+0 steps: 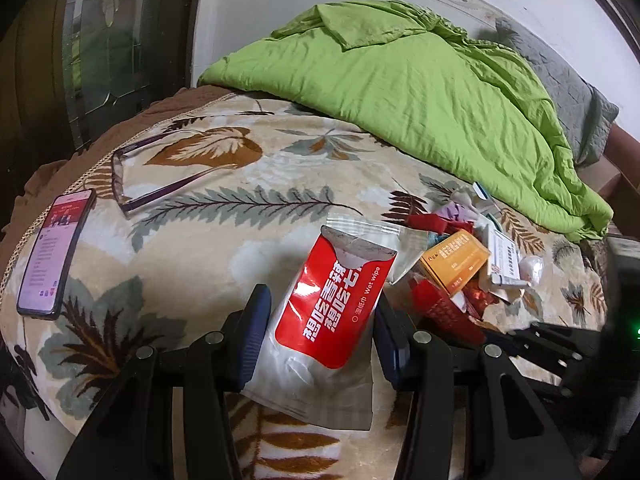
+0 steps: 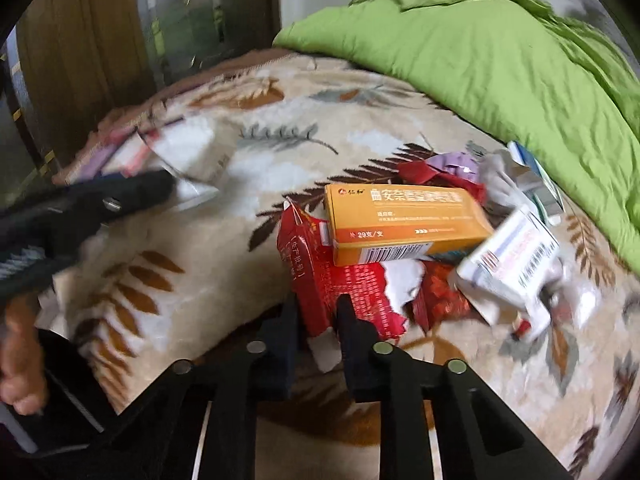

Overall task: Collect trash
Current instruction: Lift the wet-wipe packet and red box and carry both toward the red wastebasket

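Presently catalogued, items on the leaf-print blanket (image 1: 192,240):

Item 1. Wet-wipe pouch (image 1: 332,312), red and white film, torn open at the top. Held by the left gripper (image 1: 316,344), whose pads press its two side edges; in the left wrist view it sits at centre, leaning toward 12 o'clock. Judged light, soft and crinkly, slick-surfaced; likely to buckle if squeezed harder. Best taken across the flat lower body, as now.

Item 2. Torn red carton (image 2: 320,280), thin card, ragged white edge. The right gripper (image 2: 318,328) is clenched on its near corner, at centre of the right wrist view. Judged very light, semi-stiff, may tear further at the rip; a folded edge is the sounder hold.

Item 3. Orange box (image 2: 404,228), resting on the red carton toward 1 o'clock. Judged rigid, light, easily pinched across its narrow faces.

Item 4. White labelled box (image 2: 512,268), at 3 o'clock, blurred. Probably light card.

Item 5. Crumpled wrappers (image 2: 440,172), at 1 o'clock. Soft, springy.

Not trash, by appearance: phone (image 1: 56,256) at 9 o'clock; green quilt (image 1: 400,92) at 12 o'clock.
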`<state>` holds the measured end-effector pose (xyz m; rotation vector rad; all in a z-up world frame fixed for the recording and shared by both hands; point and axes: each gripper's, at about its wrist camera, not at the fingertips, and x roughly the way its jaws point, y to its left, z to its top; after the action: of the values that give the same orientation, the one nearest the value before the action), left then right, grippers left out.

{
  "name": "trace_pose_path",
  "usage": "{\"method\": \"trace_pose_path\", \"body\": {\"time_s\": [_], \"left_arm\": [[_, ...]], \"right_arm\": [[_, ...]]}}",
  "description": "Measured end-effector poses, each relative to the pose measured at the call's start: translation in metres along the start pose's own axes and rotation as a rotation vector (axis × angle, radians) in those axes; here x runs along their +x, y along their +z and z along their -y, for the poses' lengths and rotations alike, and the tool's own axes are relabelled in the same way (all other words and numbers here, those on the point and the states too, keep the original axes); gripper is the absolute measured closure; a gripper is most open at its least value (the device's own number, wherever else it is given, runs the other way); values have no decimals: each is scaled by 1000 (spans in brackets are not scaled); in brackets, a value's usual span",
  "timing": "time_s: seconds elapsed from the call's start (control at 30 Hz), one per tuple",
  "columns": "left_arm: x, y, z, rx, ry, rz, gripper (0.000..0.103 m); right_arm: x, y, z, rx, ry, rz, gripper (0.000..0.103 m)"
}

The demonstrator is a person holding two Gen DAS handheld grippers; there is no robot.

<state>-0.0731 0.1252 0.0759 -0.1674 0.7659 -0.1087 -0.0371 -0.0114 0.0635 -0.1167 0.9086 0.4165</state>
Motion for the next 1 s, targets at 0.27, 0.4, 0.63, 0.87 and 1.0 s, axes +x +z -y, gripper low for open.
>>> {"method": "trace_pose_path", "body": {"time_s": [0.27, 0.4, 0.63, 0.87, 1.0], "left_arm": [[-4, -7, 25, 74, -37, 14, 55], [-4, -8, 35, 101, -55, 16, 55], [-3, -13, 51, 138, -71, 9, 55], [-2, -20, 72, 193, -95, 0, 55], [-5, -26, 85, 232, -114, -5, 55]], "right_arm": [[-49, -21, 49, 262, 166, 115, 89], [-69, -49, 70, 386, 260, 183, 89], [-84, -75, 111, 496, 309, 243, 89], [-111, -90, 128, 522, 253, 284, 89], [-147, -110, 149, 551, 237, 302, 89]]}}
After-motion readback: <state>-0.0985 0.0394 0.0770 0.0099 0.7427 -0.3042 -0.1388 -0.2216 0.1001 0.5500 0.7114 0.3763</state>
